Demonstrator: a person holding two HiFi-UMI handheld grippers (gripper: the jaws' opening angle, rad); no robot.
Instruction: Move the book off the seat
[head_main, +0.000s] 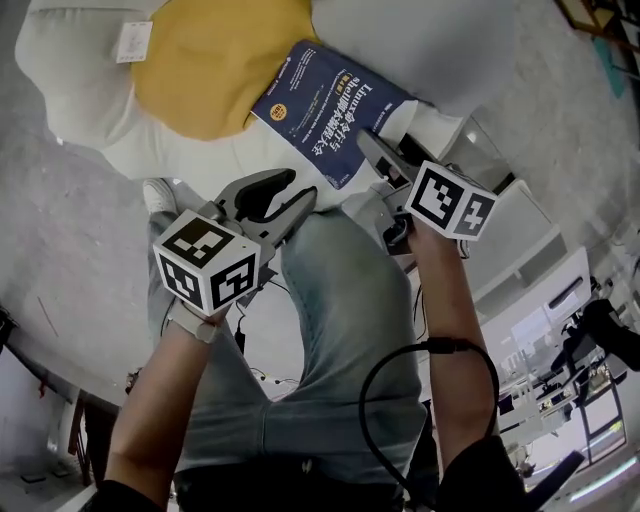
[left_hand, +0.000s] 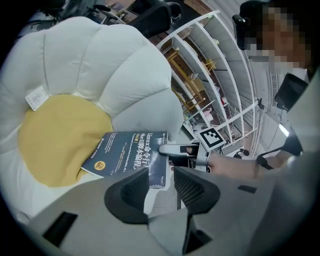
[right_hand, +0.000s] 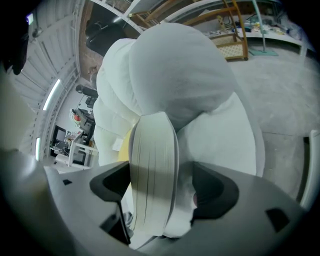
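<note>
A: One book (head_main: 330, 110), dark blue cover, face up on the white seat (head_main: 70, 90). Its left edge overlaps the yellow centre pad (head_main: 215, 60). The rest lies on the white lobes at the seat's near right.
B: Claws?
A: Two. The right gripper (head_main: 372, 150) is at the book's right edge with its jaws spread wide. The right gripper view shows the book's page edge standing between the pads, close to one pad with a clear gap to the other. Not clamped.
B: Left one?
A: The left gripper (head_main: 300, 190) sits just beside the book's near corner. Can't tell if it touches. Jaws narrow, small gap, nothing gripped. The book corner shows beyond the gap.
B: Counts?
A: One book, one seat, one yellow pad, one paper tag (head_main: 133, 42) on a far left lobe, two grippers.
B: Containers?
A: One white wire shelf rack (left_hand: 220, 75), far right in the left gripper view. Contents too small to tell. The seat carries the book.
</note>
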